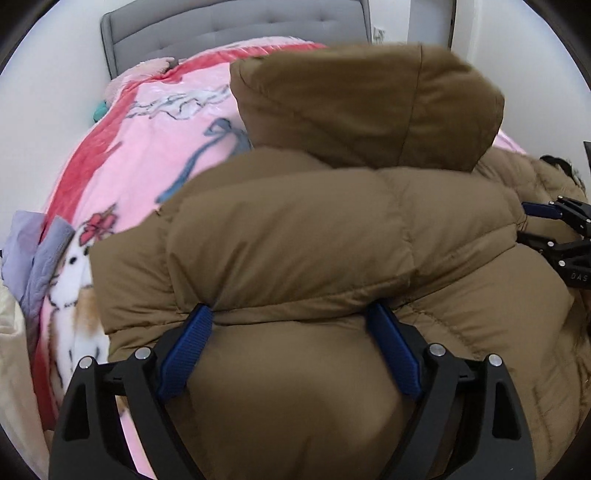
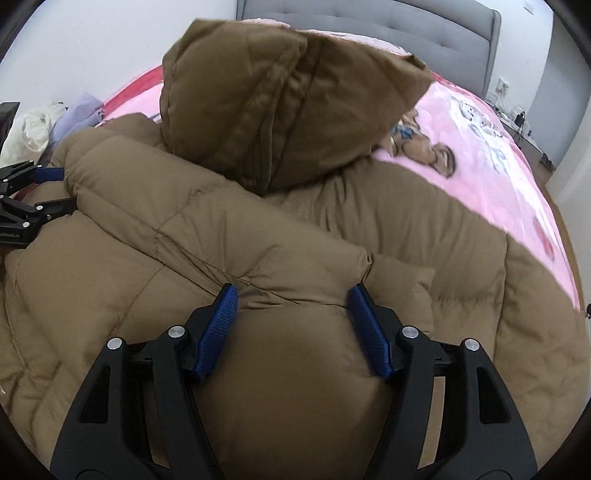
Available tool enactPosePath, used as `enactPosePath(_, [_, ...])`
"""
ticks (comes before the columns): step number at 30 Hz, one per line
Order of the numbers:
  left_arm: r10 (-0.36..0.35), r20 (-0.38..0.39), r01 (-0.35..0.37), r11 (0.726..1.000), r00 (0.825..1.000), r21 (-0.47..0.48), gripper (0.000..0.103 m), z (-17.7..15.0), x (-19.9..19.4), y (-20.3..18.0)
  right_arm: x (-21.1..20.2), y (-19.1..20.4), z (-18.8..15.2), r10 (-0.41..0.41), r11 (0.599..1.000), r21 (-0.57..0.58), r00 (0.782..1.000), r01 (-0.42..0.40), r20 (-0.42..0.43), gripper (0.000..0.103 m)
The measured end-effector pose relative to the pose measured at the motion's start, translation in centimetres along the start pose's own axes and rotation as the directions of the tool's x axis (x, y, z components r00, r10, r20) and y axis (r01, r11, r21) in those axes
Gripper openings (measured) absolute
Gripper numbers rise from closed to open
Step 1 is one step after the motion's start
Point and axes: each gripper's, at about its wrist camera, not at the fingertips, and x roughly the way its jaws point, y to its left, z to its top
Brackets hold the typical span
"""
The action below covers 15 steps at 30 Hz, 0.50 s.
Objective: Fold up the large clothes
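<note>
So from my end, the big brown puffer jacket (image 1: 295,236) is spread over the pink blanket (image 1: 155,147) on the bed, and it fills most of both wrist views. Its hood (image 2: 280,103) is at the far end, toward the grey headboard (image 1: 229,29), and it looks lifted and a bit blurry.

My left gripper (image 1: 291,325) has its blue pads (image 1: 186,354) spread wide with a thick roll of jacket bulging up between them, so the fingers are apart but pressed around the fabric on both sides. Same deal with my right gripper (image 2: 293,306): fingers wide apart, a fat fold of the jacket stuffed between them. Honestly I can't tell how firm either grip is, the padding hides the contact.

Each gripper shows up at the edge of the other's view, both on the near part of the jacket.

Some lilac clothes (image 1: 33,254) sit off at the left edge of the bed, near something white (image 2: 35,129).
</note>
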Motion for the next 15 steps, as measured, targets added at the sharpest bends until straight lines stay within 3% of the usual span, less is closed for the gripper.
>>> enactPosePath(8, [0.083, -0.003, -0.083, 0.995, 0.997, 0.06, 0.086, -0.4, -1.1, -1.3, -0.4, 1.0, -0.6, -0.064, 0.997, -0.039, 0.998, 0.064, 0.018, 0.063])
enactPosePath(10, [0.063, 0.087, -0.067, 0.997, 0.994, 0.049, 0.086, -1.1, -4.1, -1.3, -3.8, 0.4, -0.9, -0.005, 1.0, 0.011, 0.991, 0.003, 0.135, 0.063])
enactPosePath(12, [0.04, 0.219, -0.05, 0.998, 0.975, 0.037, 0.087, -2.7, -7.6, -1.7, -6.8, 0.2, -1.7, 0.045, 0.998, 0.026, 0.972, -0.052, 0.232, 0.063])
enactPosePath(14, [0.021, 0.245, -0.035, 0.998, 0.969, 0.053, 0.091, -4.0, -9.1, -2.5, -8.6, 0.6, -2.9, 0.083, 0.996, -0.004, 0.963, -0.085, 0.258, 0.063])
enactPosePath(15, [0.004, 0.201, -0.019, 0.997, 0.98, 0.073, 0.091, -4.7, -8.7, -3.0, -8.5, 1.0, -3.4, 0.088, 0.996, -0.017, 0.967, -0.086, 0.237, 0.063])
